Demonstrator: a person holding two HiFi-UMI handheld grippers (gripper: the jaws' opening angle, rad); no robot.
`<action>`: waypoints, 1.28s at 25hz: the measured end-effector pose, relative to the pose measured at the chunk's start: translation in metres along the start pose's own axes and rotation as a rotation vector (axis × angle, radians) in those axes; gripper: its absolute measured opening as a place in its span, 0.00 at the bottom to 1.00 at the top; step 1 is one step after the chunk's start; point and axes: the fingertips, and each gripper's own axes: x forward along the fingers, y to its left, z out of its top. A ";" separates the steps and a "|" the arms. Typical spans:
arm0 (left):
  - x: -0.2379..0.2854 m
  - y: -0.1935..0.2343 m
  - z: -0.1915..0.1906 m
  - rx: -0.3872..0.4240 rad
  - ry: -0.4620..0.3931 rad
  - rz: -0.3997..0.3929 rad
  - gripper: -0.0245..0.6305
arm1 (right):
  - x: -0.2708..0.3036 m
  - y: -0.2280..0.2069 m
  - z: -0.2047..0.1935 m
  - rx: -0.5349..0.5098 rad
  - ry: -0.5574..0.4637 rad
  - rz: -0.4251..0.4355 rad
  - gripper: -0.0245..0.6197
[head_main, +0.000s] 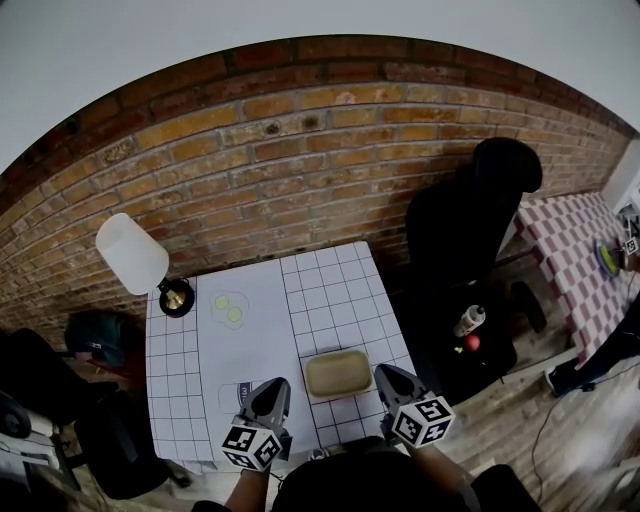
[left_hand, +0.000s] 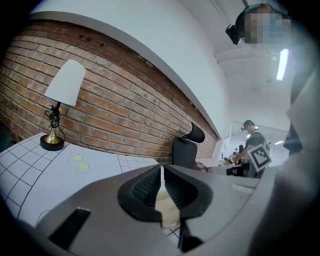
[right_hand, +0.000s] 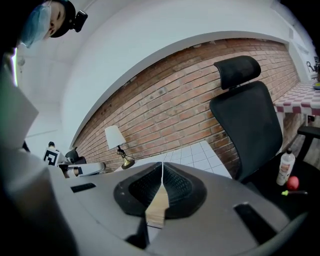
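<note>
Tan tray (head_main: 338, 374) btwn left gripper (head_main: 274, 388) & right gripper (head_main: 386, 374); both fingers clenched, apparently empty.

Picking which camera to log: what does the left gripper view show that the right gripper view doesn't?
Only the left gripper view shows the two yellow-green spots on the table. Only the right gripper view shows the bottle and red ball on the black chair. Both show the lamp, the brick wall, that chair, and their own shut tongs: left tongs, right tongs.
</note>
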 end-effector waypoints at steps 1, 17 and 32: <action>0.001 0.002 -0.002 -0.004 0.005 0.004 0.05 | 0.002 -0.002 -0.002 0.001 0.009 0.000 0.05; 0.035 0.014 -0.052 -0.049 0.175 -0.033 0.21 | 0.025 -0.020 -0.049 0.014 0.159 -0.002 0.23; 0.057 0.014 -0.095 -0.113 0.307 -0.051 0.36 | 0.039 -0.031 -0.083 0.062 0.254 -0.014 0.32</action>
